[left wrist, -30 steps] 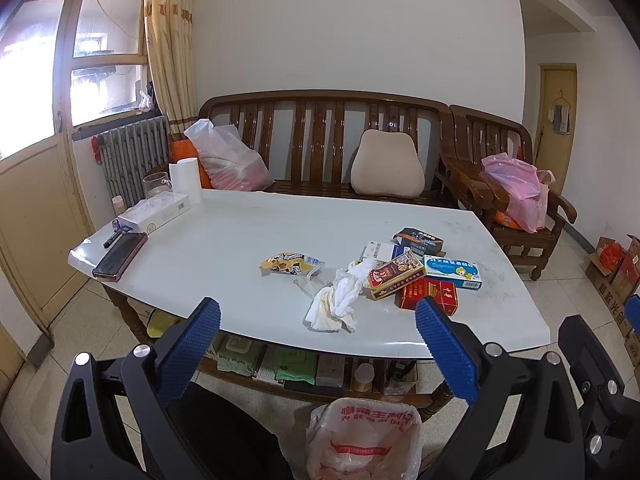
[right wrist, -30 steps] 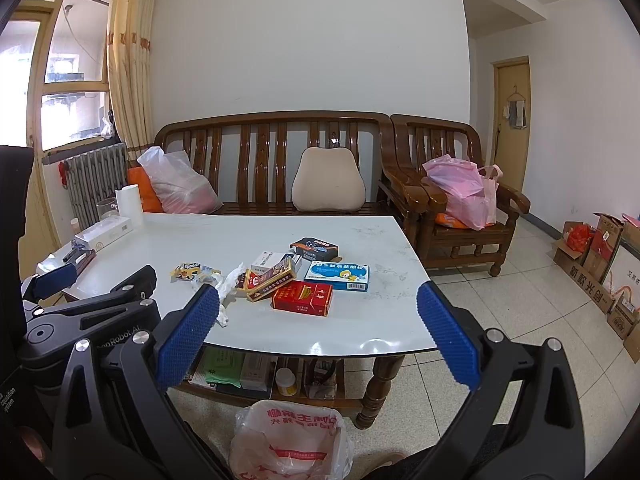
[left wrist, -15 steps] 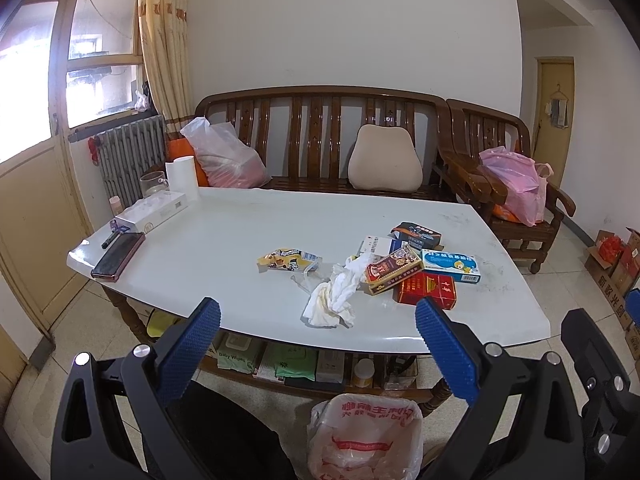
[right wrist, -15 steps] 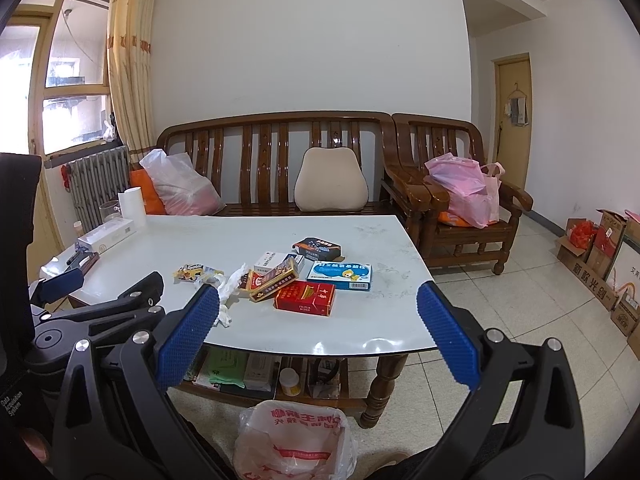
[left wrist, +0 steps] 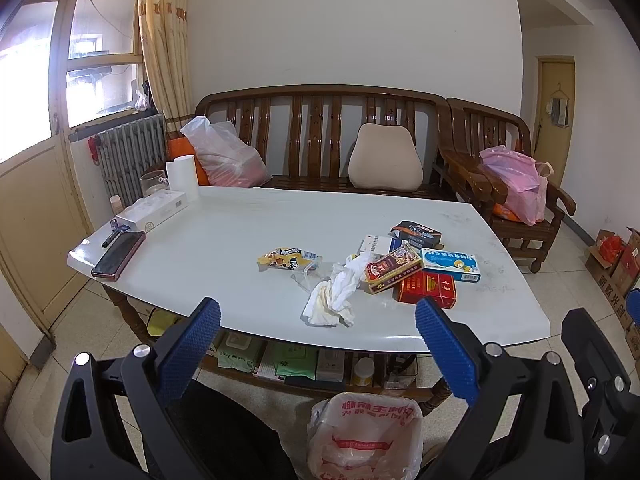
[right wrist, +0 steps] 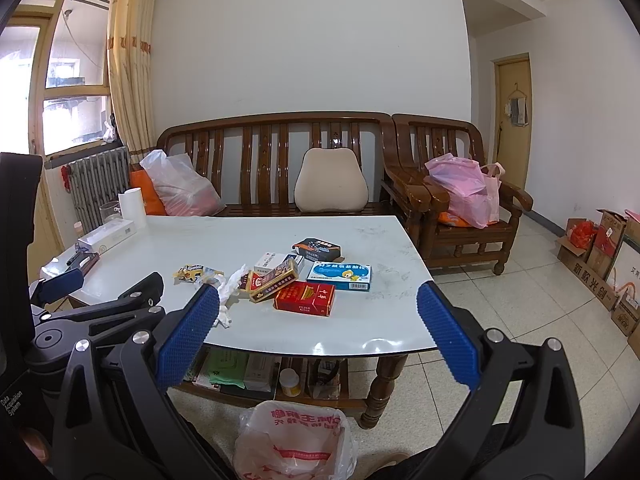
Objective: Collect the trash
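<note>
Left claw: the left claw was spread wide, its ridged blue rubber pads holding and touching nothing, short of the table's near edge.
Right claw: the right claw was likewise splayed and empty, just beside the left one.
Table: a glossy white rounded-corner table on turned wooden legs.
Trash: a crumpled white tissue lay by the near edge, touching a brown-and-gold flat carton; a crinkled yellow snack wrapper sat toward the middle; a red glossy cigarette box and a blue-and-white medicine box lay toward the right edge.
Bag: a thin white plastic bag with red print stood open on the tiled floor below the near edge.
</note>
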The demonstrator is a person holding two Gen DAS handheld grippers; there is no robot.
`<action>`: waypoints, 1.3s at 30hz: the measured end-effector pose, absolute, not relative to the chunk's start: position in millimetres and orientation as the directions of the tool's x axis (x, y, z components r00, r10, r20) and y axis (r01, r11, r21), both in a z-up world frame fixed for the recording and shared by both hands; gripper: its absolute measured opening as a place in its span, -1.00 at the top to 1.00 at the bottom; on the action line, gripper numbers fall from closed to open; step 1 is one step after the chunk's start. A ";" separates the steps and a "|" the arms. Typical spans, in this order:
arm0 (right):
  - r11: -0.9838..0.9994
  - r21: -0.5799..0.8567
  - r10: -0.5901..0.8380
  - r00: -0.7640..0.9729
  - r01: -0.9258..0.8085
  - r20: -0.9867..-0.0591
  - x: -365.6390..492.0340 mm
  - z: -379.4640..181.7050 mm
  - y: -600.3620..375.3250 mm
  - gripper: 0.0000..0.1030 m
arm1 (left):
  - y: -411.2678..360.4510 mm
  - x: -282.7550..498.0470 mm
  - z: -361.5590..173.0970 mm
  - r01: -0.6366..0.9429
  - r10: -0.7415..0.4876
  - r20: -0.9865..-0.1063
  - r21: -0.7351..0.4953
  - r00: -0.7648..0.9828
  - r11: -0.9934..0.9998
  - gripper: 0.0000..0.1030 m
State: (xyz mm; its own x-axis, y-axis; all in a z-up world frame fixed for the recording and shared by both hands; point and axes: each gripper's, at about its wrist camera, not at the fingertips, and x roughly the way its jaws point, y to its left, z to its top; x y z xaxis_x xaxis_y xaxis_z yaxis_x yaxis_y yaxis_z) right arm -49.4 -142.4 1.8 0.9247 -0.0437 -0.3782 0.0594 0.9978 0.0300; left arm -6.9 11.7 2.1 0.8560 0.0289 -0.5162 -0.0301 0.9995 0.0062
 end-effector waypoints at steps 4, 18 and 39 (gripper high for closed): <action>0.998 0.031 -0.040 0.923 0.056 -0.382 -48.5 0.9 -143.2 -0.88 | 12.3 -6.0 1.4 -0.026 0.025 -0.518 0.006 0.855 1.000 -0.86; 0.949 -0.091 0.228 0.860 -0.301 -0.456 20.0 20.3 -174.4 -0.88 | 43.6 67.6 18.3 0.302 -0.089 -0.657 0.219 0.748 0.928 -0.86; 0.666 -0.190 0.322 0.507 -0.721 -0.800 186.0 47.6 -209.2 -0.88 | 38.6 213.2 7.5 0.709 -0.068 -0.840 0.407 0.538 0.576 -0.86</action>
